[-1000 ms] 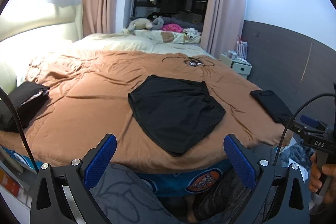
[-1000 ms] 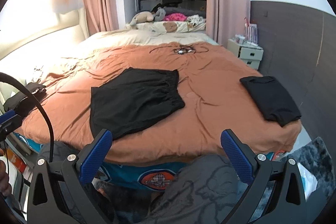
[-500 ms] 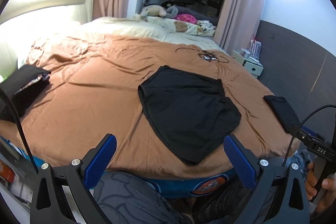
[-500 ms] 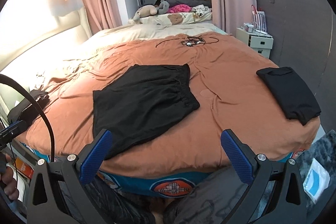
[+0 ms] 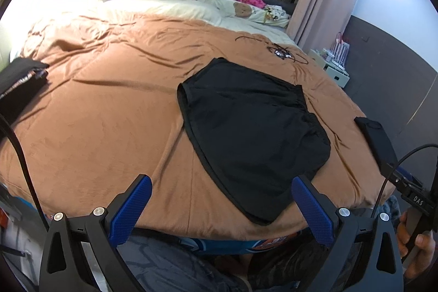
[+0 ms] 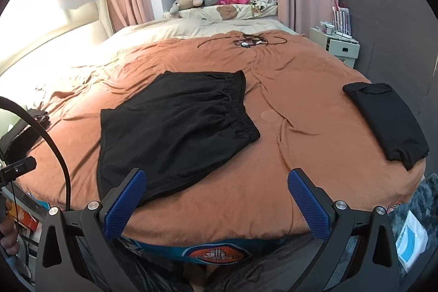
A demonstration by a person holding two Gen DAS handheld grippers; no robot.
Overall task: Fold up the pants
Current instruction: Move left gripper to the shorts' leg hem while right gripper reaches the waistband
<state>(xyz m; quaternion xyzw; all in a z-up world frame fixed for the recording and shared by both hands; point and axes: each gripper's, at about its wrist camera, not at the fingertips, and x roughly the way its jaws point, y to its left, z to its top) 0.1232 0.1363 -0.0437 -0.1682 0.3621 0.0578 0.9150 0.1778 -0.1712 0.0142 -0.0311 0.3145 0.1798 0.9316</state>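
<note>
black pants (image 6: 175, 125) lie flat on the bedspread (image 6: 301, 133) (waistband gathered).

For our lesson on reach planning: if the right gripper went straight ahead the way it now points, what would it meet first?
Probably the orange-brown duvet, on bare cover just right of the black shorts. The right gripper is open and empty, aimed between the shorts and the folded black garment; depth is unclear.

Black shorts (image 5: 251, 133) flat on brown bedspread (image 5: 104, 122), beyond wide-spread left claw (image 5: 221, 207)
</note>
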